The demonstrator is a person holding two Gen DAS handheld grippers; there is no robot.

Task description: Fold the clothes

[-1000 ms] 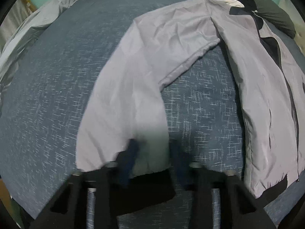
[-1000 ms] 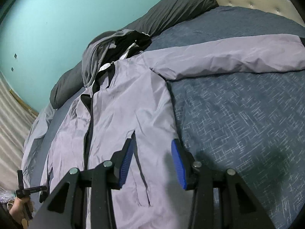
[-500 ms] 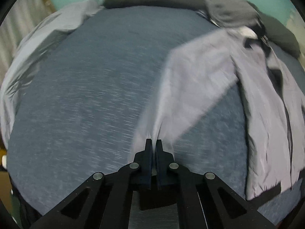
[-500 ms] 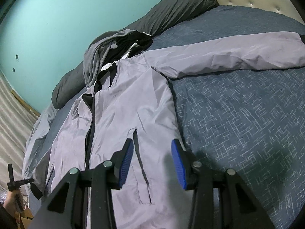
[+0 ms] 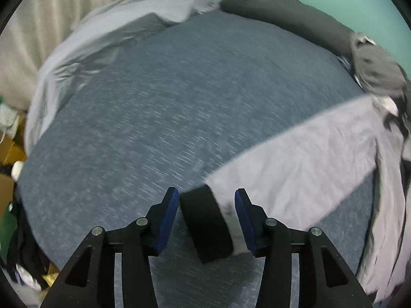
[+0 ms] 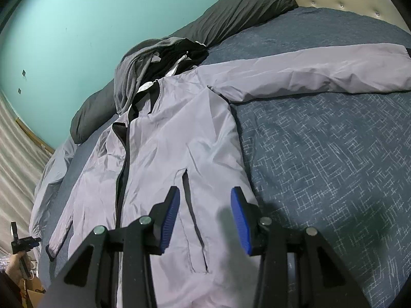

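**Jacket spread flat on the bed, both sleeves laid out**

Jacket [image 6: 179, 138], pale grey with black trim, lies face up and unzipped on the blue bedspread [image 6: 334, 166], hood end toward the dark pillows [image 6: 244, 7] at 12 o'clock in the right wrist view.

Left gripper [image 5: 206, 218] hovers low over the left sleeve [image 5: 295, 169], jaws wide apart and gripping nothing; the black cuff [image 5: 205, 225] sits between the 2 blue pads without visibly touching either. The sleeve runs from the cuff toward 2 o'clock, up to the jacket's shoulder. The view is motion-blurred, so fine contact is hard to judge.

Right gripper [image 6: 205, 215] is held above the jacket's hem area, near the pocket slit [image 6: 191, 205], jaws likewise wide open and empty. The right sleeve [image 6: 321, 74] stretches away toward 2 o'clock.

Risks, as I judge them: the thin, slick fabric could slip from a shallow pinch on the cuff, or a deep bite could catch the bedspread too. Folding 1 sleeve while the body is unpinned could drag the whole jacket askew, and the open front panels may shift and wrinkle.
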